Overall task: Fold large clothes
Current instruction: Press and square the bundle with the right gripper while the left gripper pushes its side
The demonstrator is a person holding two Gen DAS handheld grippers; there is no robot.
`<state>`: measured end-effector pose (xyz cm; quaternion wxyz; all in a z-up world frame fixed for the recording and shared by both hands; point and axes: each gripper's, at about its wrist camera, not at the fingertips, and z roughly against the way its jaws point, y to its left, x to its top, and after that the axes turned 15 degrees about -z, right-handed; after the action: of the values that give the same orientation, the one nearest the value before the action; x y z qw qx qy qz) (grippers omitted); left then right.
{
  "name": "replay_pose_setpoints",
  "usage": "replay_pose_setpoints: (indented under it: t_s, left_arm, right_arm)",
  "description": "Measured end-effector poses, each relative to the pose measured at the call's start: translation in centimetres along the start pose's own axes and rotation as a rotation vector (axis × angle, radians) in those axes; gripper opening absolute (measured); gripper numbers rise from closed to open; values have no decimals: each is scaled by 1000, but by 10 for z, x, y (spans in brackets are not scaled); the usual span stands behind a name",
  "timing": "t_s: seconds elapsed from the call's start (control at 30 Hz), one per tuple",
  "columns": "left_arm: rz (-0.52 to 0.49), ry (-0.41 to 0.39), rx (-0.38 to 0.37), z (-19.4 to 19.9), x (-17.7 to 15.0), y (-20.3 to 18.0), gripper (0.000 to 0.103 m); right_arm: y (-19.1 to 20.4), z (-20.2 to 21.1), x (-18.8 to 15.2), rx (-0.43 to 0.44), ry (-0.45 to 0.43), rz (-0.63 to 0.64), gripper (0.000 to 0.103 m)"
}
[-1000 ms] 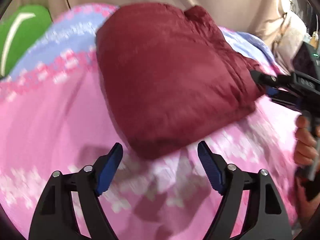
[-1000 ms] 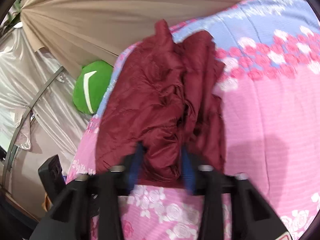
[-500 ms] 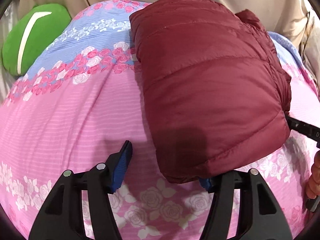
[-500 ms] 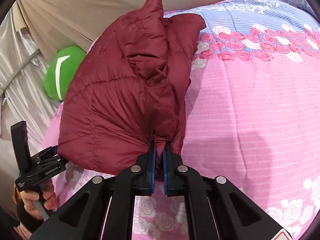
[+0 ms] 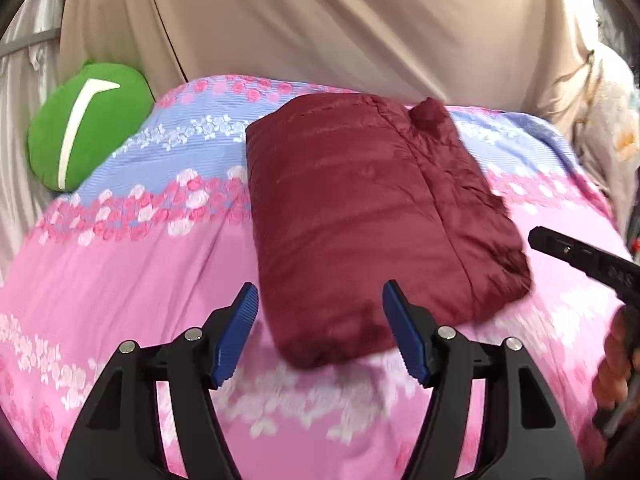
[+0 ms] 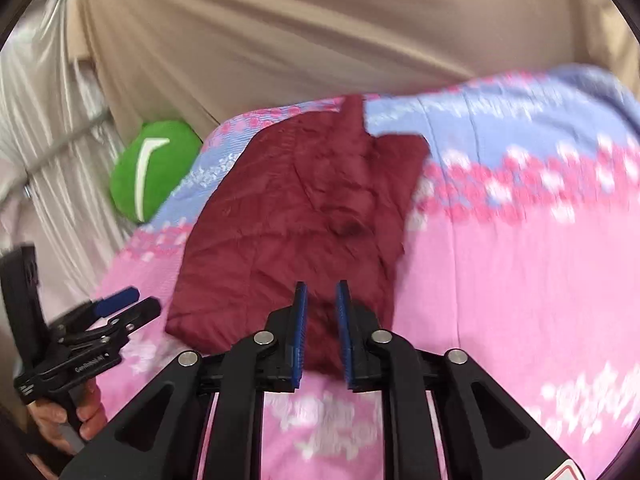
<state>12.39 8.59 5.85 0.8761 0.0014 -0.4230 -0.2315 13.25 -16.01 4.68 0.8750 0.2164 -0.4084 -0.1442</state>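
A folded dark red puffer jacket (image 5: 360, 208) (image 6: 288, 220) lies flat on the pink and blue flowered bed cover (image 5: 132, 272) (image 6: 520, 280). My left gripper (image 5: 320, 292) hovers before its near corner. Its jaws are opening, and the blue pads stand wide of the fabric without touching it. My right gripper (image 6: 321, 286) hangs over the jacket's near edge. Its jaws are opening too, with only a narrow gap and nothing pinched in it. In the left wrist view the right gripper (image 5: 552, 244) is clear of the jacket's right side. The left gripper (image 6: 140, 300) shows at the lower left.
A green cushion (image 5: 86, 128) (image 6: 152, 168) lies at the bed's far left corner. Beige curtain (image 5: 320, 20) hangs behind the bed, with silvery fabric (image 6: 48, 140) to the left. A hand (image 5: 616, 368) grips the right gripper's handle, another hand (image 6: 80, 412) the left one's.
The right gripper's jaws were shut on the jacket's edge and have now parted and let it go. Both grippers have drawn back and up, and the jacket rests on the bed.
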Motion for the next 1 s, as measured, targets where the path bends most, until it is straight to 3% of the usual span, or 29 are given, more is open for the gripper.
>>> replay_pose_setpoints:
  t_s: [0.2,0.33,0.4,0.47,0.6,0.77,0.83,1.0]
  left_arm:
    - [83,49,-13,-46,10,0,67]
    - [98,43,-13,-50,13,2,73]
    - [95,47,-10,-53,13,2,77]
    - [89,43,-13,-55,13,1,80]
    - [56,22,8,-55,15,-7,85]
    - [39,28,57,-56,16,-15,84]
    - [52,27,61,-52,16,-13,84]
    - [47,9,94,-36,11,-16,84]
  right_arm:
    - [41,-54,60,-28,-13,105,12]
    - [40,-100,96,-70,3,76,11]
    - [24,-126,104,-136,23,44,0]
    - [0,-143,104,-206,27,13,0]
    - [-39,-163,92,-241,51,-56,0]
    - [-27,-141,88,-284,8,-25,2]
    - [-20,-117,87,-252,-24,-34,7]
    - [7,-64,54,-195,-46,38,7]
